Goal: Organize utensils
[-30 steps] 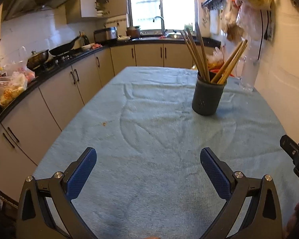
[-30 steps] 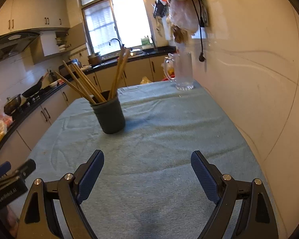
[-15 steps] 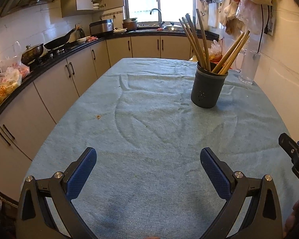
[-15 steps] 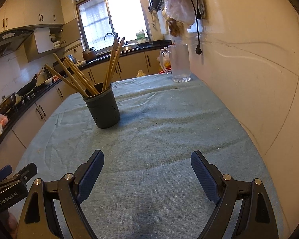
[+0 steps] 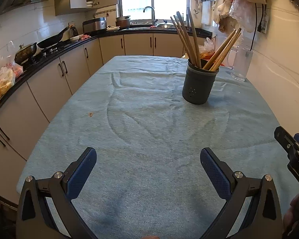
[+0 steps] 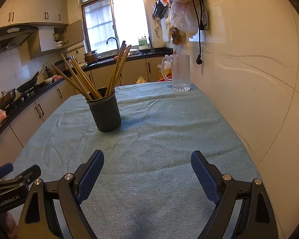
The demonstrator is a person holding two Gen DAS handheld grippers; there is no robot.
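wooden chopsticks [image 5: 191, 39] | perforated round holder [image 5: 199, 83] | terry cloth [image 5: 149, 131] | both grippers' fingers released

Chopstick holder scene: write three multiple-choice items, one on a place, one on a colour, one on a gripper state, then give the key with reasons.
1. Where is the glass mug relative to the holder?
A. Inside it
B. Beyond it, near the wall
C. Nearer the grippers

2. What colour is the tablecloth?
A. Light blue
B. Red
C. White

3. How is the right gripper?
A. Shut on a chopstick
B. Shut on the mug
C. Open, holding nothing

Key: B, the mug stands at the table's far end beside the wall; A, the cloth is pale blue throughout; C, its jaws stand wide apart over bare cloth, while the chopsticks sit in the holder.
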